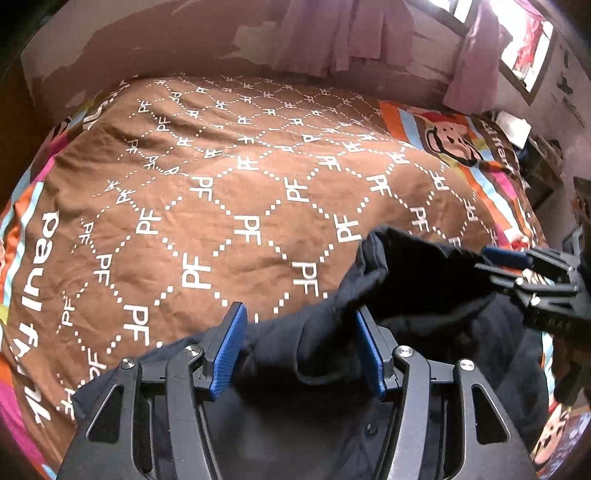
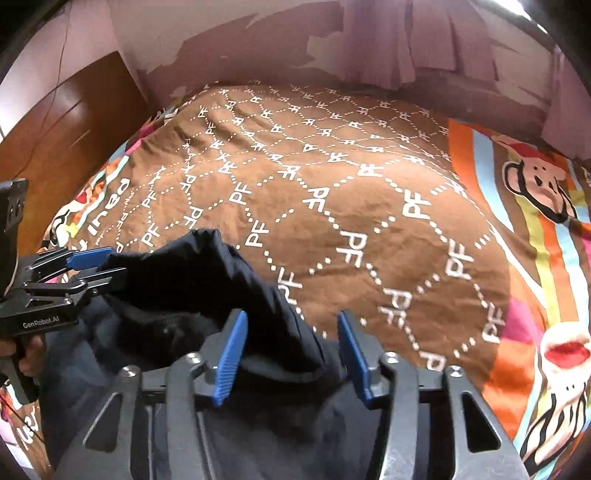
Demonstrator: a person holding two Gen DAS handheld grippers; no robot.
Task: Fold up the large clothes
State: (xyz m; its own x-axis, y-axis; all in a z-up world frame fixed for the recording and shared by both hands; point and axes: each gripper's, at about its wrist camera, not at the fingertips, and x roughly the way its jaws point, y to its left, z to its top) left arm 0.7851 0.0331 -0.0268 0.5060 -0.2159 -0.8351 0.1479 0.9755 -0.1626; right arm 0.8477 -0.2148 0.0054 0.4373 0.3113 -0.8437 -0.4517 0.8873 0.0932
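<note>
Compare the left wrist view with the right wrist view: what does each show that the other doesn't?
Only the left wrist view shows the bright window at upper right, the cluttered stand beside the bed, and the right gripper from the side.

Only the right wrist view shows the wooden wardrobe at left, the left gripper from the side, and the hand on its handle.

Both show the brown PF-patterned bedcover, the pink curtain along the far wall, and the dark garment bunched between open blue-padded fingers.

Garment (image 1: 424,280) bulk cut off at bottom edge under both rigs; bed (image 1: 221,206) beneath it hidden.
</note>
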